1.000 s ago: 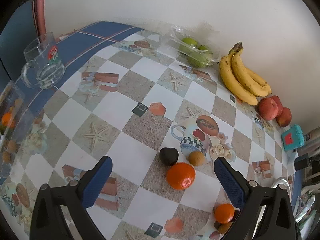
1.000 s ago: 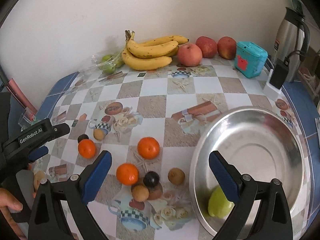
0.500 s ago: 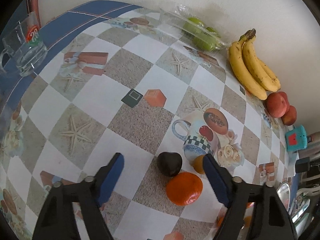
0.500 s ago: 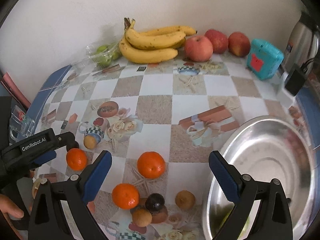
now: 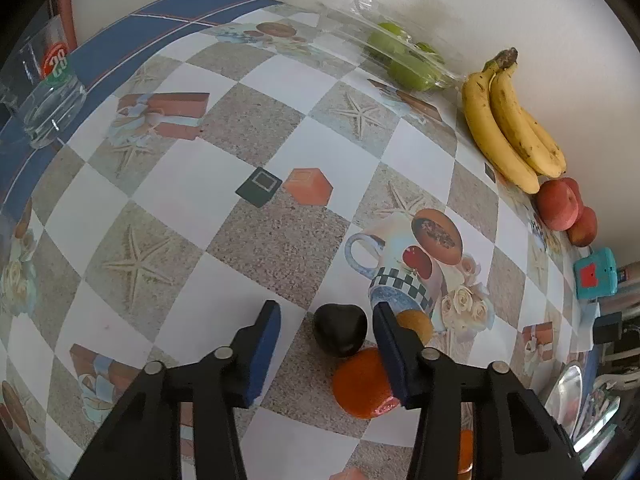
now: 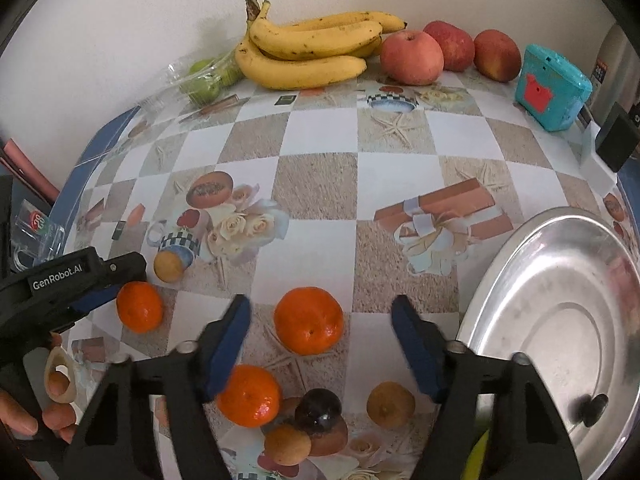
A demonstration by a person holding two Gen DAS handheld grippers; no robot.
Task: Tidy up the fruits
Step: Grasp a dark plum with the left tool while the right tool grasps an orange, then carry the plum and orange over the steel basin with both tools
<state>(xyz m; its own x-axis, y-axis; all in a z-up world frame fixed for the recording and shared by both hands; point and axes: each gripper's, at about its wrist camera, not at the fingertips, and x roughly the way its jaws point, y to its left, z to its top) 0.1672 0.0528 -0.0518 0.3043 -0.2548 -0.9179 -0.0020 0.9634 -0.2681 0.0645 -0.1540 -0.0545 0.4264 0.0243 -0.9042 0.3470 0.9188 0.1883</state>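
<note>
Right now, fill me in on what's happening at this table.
A person is sorting fruit with a handheld gripper in each hand. The left gripper has just been closing around a small dark fruit beside an orange; its pads do not yet press it. The right gripper has just been narrowing over another orange, not yet touching it. A steel bowl waits on the right; bananas and apples lie by the wall.

Both wrist views look steeply down, sharing bananas (image 5: 516, 120)
</note>
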